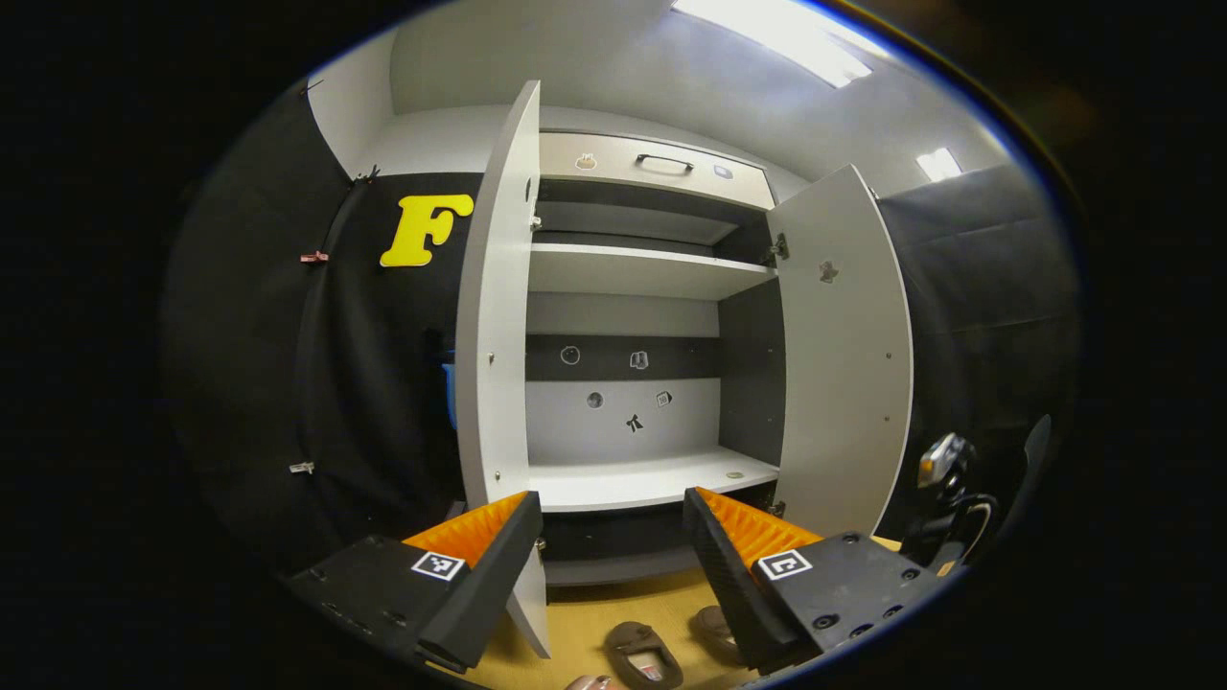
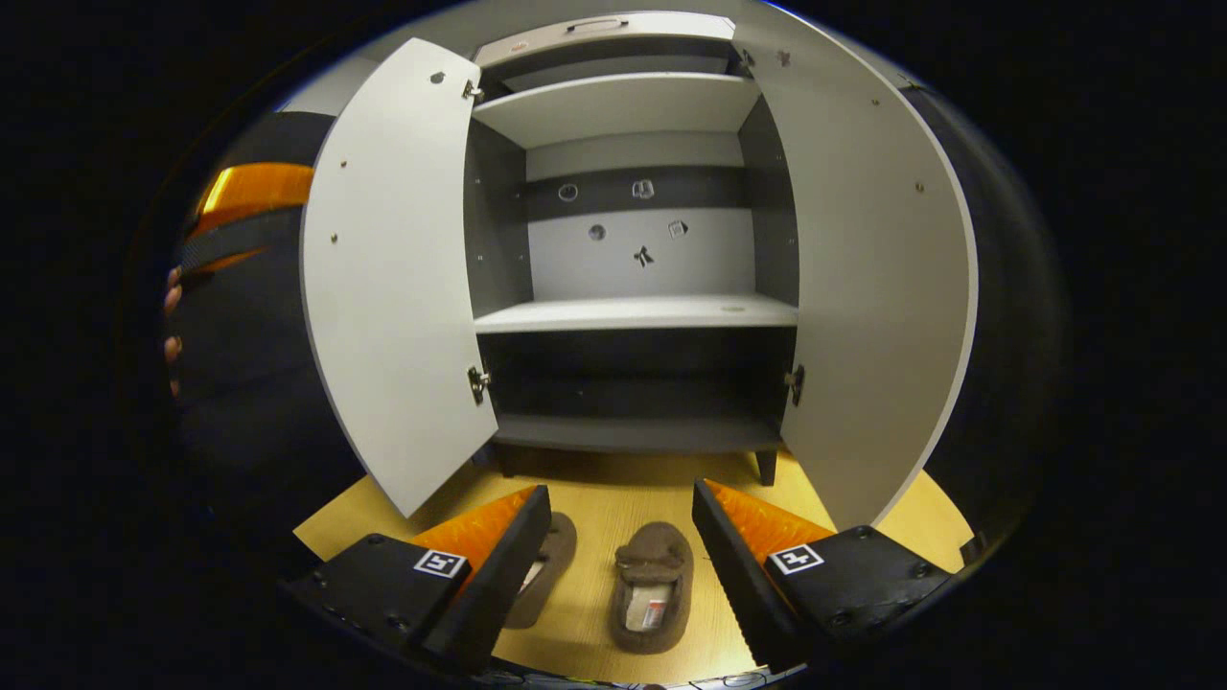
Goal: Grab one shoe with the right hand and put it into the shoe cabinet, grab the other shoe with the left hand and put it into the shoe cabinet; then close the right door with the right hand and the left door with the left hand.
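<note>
No readable text: square black-and-white coded tags (image 2: pixel 441 563) on the finger bases; small stickers (image 2: pixel 643 255) ahead, illegible.

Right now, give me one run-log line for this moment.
stage: before first grasp | shoes: both on floor | shoe cabinet: both doors open | right gripper: open over shoes | left gripper: open, facing cabinet

Both views faced the open shoe cabinet (image 1: pixel 633 287) head-on. Left gripper view sat higher, level with its middle shelf (image 1: pixel 652 477). Right gripper view sat lower, angled at the floor (image 2: pixel 613 498) before it. Shared: cabinet interior, both doors.
</note>
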The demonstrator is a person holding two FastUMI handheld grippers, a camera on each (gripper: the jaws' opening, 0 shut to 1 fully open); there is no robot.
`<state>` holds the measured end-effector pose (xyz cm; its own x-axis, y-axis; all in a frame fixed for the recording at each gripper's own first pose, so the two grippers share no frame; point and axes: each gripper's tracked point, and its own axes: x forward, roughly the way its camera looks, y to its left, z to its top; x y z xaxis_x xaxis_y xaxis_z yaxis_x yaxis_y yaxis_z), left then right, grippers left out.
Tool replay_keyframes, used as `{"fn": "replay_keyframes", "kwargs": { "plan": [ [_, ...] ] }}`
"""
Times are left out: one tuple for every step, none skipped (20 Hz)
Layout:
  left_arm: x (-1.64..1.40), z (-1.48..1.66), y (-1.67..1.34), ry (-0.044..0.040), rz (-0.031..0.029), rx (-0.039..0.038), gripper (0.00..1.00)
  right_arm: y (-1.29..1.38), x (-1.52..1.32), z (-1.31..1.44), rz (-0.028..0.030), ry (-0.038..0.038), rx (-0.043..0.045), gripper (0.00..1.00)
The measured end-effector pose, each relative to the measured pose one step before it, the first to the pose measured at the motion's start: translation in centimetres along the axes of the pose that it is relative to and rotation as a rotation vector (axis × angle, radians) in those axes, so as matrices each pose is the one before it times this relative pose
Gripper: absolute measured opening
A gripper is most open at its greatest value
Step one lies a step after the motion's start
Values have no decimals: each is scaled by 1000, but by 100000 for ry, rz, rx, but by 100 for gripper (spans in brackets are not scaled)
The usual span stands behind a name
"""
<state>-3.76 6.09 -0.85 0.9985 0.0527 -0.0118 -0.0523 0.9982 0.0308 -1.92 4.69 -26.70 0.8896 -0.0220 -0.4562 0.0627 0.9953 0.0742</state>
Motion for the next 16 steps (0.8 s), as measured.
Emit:
{"fn": "replay_keyframes", "kwargs": {
  "plan": [
    [-164,-129,248,556,319,231,95,13,602,-1630,-421,2841,689,98],
    [-110,-195,268,629,148,199,95,42,507,-1580,-7,3467,1055,98],
    [-138,-181,153,685,137,173,95,92,428,-1400,172,2754,1371,98],
    [-81,-198,182,502,197,49,95,-16,451,-1170,168,2154,1506,99],
    [-116,-193,112,771,85,-249,95,-48,496,-1025,-295,1831,1282,98],
    [-126,-212,95,607,192,-250,95,-129,511,-771,-399,1400,769,98],
    [-107,-106,180,286,227,-307,95,-211,580,-812,-704,1227,-132,96],
    [-175,-44,67,-45,135,-323,95,-180,638,-758,-535,1564,-576,95],
    [-115,-135,92,112,226,-506,95,-103,540,-626,82,1505,-347,92],
    [-87,-104,56,222,175,-365,95,73,673,-507,499,1389,-34,89],
    [-43,-2,66,338,262,-55,95,96,432,-603,42,1289,-244,87],
    [3,-193,117,566,474,385,95,49,549,-600,230,1585,-165,87],
    [-70,-119,144,747,686,753,95,-32,617,-754,-78,1906,-181,87],
    [-117,-141,173,572,661,817,95,227,614,-535,353,1189,347,87],
    [-19,-196,82,478,431,610,95,71,485,-571,-198,1319,2,80],
    [-38,-88,115,506,226,167,95,-113,596,-584,-192,1445,-396,78]
  ]
}}
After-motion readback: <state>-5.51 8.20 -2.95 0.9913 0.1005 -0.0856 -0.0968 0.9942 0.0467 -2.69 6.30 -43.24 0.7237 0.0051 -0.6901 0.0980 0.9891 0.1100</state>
